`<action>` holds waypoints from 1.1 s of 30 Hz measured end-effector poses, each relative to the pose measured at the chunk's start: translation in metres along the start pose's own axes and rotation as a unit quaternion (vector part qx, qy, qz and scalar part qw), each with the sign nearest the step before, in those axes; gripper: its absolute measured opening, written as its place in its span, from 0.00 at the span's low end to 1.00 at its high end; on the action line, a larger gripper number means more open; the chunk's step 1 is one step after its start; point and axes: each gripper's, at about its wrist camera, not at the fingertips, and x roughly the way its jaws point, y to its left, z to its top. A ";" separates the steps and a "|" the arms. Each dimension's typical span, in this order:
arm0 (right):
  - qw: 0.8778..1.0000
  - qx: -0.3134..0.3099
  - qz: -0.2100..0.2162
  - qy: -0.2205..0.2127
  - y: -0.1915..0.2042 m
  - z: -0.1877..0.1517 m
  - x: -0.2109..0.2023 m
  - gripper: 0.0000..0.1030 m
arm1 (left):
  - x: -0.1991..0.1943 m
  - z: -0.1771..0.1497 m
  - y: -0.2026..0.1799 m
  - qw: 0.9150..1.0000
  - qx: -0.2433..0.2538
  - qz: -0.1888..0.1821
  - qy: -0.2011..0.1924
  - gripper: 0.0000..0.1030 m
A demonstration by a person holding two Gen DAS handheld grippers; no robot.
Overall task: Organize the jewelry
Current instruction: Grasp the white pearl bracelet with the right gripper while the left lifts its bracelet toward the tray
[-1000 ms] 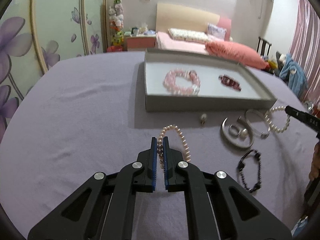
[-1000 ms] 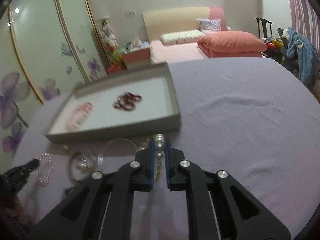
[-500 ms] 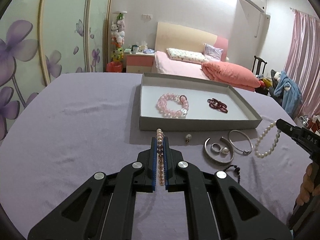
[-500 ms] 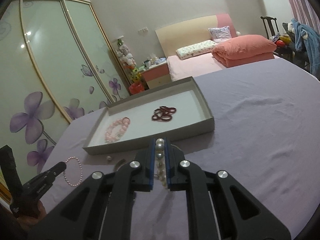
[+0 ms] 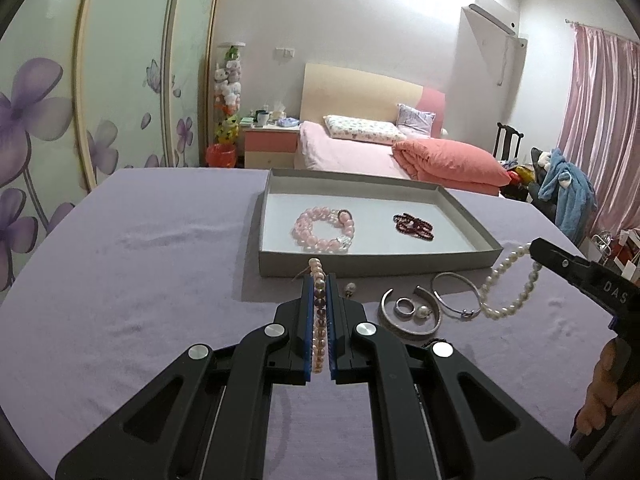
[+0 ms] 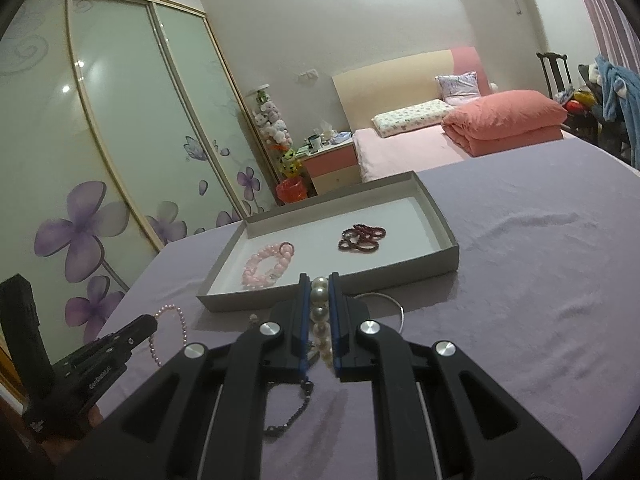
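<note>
Only the left wrist view shows the rings (image 5: 412, 309) and silver bangles (image 5: 456, 294) on the purple desk (image 5: 140, 280); only the right shows the dark chain (image 6: 294, 412). Both tongs tilt down toward the grey tray (image 5: 380, 262): left tongs (image 5: 319, 292) clamped on a pink pearl bracelet (image 5: 319, 312), right tongs (image 6: 319, 292) on a dangling white pearl strand (image 6: 320, 312). Inside the tray lie a pink bead bracelet (image 5: 324, 230) and a dark red one (image 5: 414, 227).

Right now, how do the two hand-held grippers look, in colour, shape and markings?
Both the left gripper and the right gripper are matte black, with angular linkage arms, triangular cut-outs and round silver pivot pins. Their flat parallel fingers carry ribbed blue pads. White lettering marks each side.
</note>
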 end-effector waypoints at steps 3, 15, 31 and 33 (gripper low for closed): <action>1.000 -0.008 0.002 -0.011 0.005 0.001 -0.005 0.10 | -0.007 0.003 -0.003 1.000 0.003 0.000 -0.015 0.06; 0.993 -0.062 -0.021 -0.093 0.035 0.006 -0.035 0.10 | -0.036 0.013 -0.020 0.995 0.025 0.022 -0.098 0.06; 0.977 -0.111 -0.060 -0.172 0.056 0.006 -0.054 0.10 | -0.040 0.017 -0.029 0.991 0.030 0.027 -0.130 0.06; 0.976 -0.112 -0.060 -0.174 0.058 0.007 -0.054 0.10 | -0.040 0.016 -0.029 0.990 0.030 0.027 -0.133 0.06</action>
